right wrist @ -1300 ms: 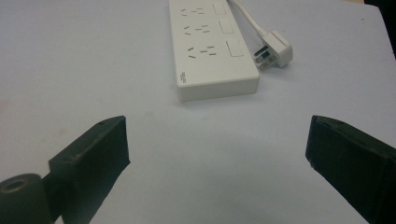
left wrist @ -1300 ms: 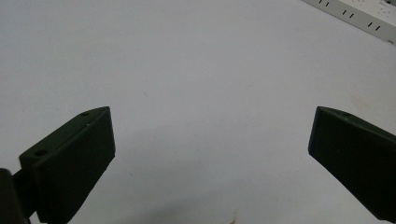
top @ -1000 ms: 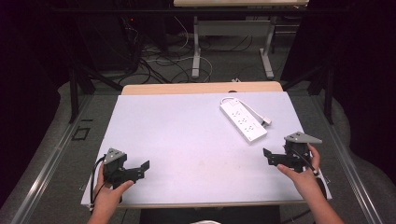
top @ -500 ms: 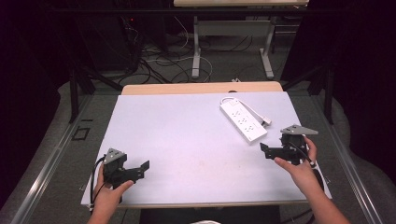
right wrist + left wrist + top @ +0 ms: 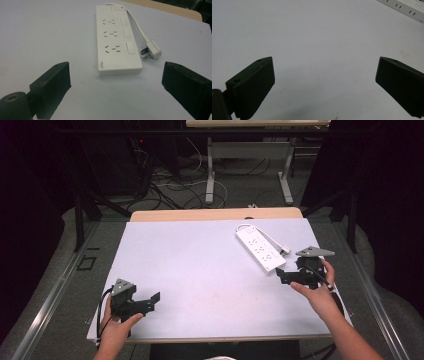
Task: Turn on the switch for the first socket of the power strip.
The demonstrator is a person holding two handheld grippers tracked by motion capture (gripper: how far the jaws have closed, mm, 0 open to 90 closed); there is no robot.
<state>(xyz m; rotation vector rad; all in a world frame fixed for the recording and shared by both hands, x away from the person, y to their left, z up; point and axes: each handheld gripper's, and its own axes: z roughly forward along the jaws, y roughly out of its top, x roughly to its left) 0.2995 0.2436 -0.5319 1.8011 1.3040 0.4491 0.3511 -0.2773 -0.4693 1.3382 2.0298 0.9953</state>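
The white plastic power strip with three socket groups lies flat on the pale grey table top, toward its far right part, set at a slant with its near end pointing at the right gripper; its white cord loops from the far end down the right side and ends in a white three-pin plug resting on the table just beside the strip's near right corner; in the right gripper view the strip sits between the two widely parted black jaws, just ahead of them and untouched; against the earlier high views, the right gripper has moved up the table and inward, from the right edge to a spot near the strip's near end, while the strip itself has not shifted; the left gripper stays where it was, near the front left corner, held in the person's left hand; its jaws are spread wide apart over bare table, grasping nothing, and the left gripper view catches only a corner of the strip far off at the top right; a small grey mark is printed on the strip's near left corner, too small to read; a red dot shows beside the round switch at the far end.
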